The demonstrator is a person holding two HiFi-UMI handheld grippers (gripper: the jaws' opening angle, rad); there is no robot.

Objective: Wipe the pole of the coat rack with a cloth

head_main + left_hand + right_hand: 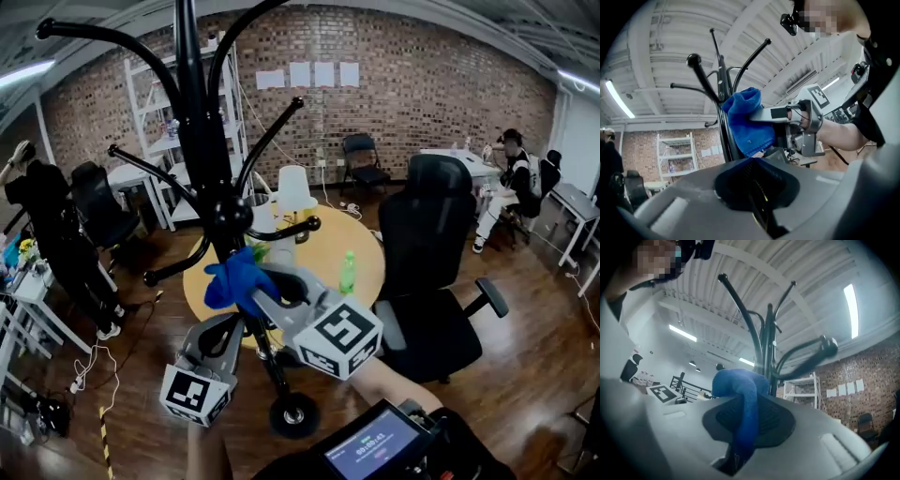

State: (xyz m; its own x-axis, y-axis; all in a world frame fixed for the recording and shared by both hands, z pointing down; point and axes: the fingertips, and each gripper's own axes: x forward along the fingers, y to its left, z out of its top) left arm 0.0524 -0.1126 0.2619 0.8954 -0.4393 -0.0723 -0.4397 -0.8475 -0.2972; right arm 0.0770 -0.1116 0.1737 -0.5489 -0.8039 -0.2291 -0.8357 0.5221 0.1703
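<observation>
I see a brick wall (422, 75) at the back, a dark wood floor (534, 375), a round yellow surface (319, 246), a black office chair (427, 234) beside it, and white shelving (155, 122) on the left.

The coat rack (202, 141) is all black, with a slim upright pole (190, 84) and long curved hooks (272, 141) with ball tips fanning out from it at a couple of heights. Partway down the pole there's a round ball joint (230, 217) where the lower hooks branch off. The cloth (236, 279) is bright blue and fuzzy, scrunched into a wad and pressed against the pole just under that ball joint. A strip of it trails back from the pole and is pinched in the right gripper (258, 292). The rest bulges out beside the pole.
</observation>
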